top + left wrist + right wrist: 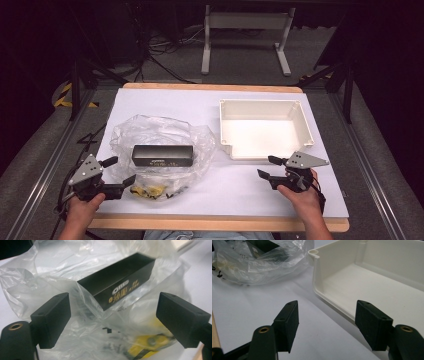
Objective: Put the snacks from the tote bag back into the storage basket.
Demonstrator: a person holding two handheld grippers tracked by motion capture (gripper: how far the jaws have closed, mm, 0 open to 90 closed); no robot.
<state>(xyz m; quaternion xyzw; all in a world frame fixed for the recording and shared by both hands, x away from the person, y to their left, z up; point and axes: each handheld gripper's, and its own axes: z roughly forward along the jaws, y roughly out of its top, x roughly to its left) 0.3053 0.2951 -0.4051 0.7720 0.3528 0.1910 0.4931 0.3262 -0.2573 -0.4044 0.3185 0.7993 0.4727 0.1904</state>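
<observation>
High view looks down on a white-covered table (165, 102) with a wooden edge, where a crumpled clear plastic bag (150, 132) lies on the left half and a long black rectangular box (163, 155) with pale lettering rests across it. Something yellow (150, 190) shows through the film at the bag's near edge. To the right stands an open cream plastic tray (303, 122), apart from the bag. The left gripper (121, 171) sits at the bag's near left edge, jaws spread with nothing pinched; in the left gripper view the black box (117, 283) lies beyond the gap, tilted, with plastic film (82, 340) bunched between and below the jaws. The right gripper (266, 166) hovers just in front of the tray's near wall, jaws also spread and empty; the right gripper view shows the tray's corner (317, 280) ahead and the bag (262, 262) farther off.
</observation>
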